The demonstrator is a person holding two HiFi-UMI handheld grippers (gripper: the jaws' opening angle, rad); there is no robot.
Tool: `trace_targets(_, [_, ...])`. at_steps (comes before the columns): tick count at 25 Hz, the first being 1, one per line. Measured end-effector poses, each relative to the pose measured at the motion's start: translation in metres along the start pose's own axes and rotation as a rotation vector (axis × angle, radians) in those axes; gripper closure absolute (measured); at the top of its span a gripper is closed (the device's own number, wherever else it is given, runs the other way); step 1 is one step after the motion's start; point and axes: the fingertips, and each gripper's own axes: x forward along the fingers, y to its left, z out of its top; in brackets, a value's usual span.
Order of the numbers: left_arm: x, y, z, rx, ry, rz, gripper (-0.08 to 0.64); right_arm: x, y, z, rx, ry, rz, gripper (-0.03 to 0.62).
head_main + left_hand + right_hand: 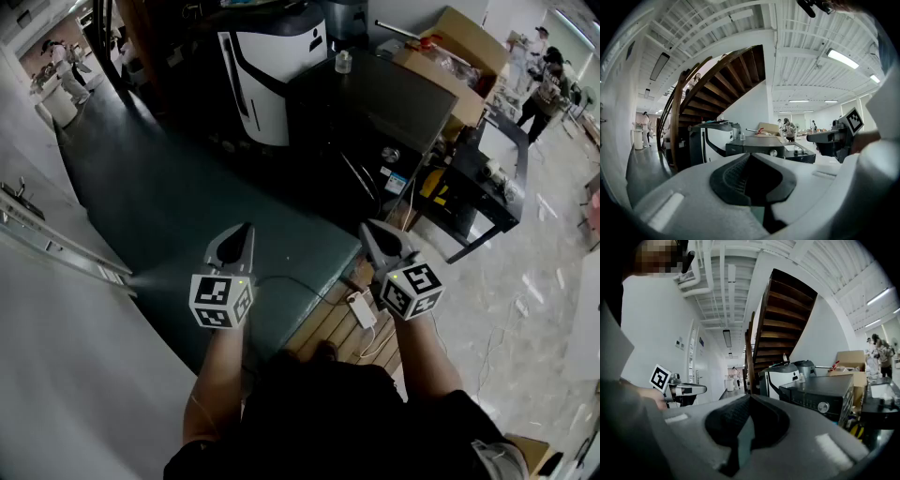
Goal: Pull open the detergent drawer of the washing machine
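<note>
Black shirt (328, 412); grey, marker-cubed left claw (248, 226) and right claw (366, 225).

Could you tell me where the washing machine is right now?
Head view, upper centre: the washing machine stands between a white appliance and a cardboard box.

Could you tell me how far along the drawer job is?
Nothing done yet: the washing machine shows no drawer pulled out. In hand: nothing; the left gripper and right gripper hang shut, empty, short of it. Left: approach, grip, pull.
</note>
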Motion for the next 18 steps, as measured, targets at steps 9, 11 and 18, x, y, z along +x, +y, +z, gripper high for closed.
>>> trace_targets(9, [0.006, -0.014, -0.002, -0.004, 0.019, -0.006, 0.549, -0.008, -0.007, -0.002, 0.001, 0.002, 0.014, 0.592])
trace_targets(11, [0.008, -0.019, -0.003, -0.007, 0.022, -0.007, 0.549, -0.010, -0.009, -0.003, -0.002, 0.001, 0.020, 0.592])
trace_targets(18, [0.010, -0.029, -0.006, -0.024, 0.036, 0.021, 0.549, -0.021, -0.020, -0.011, 0.045, 0.025, 0.052, 0.591])
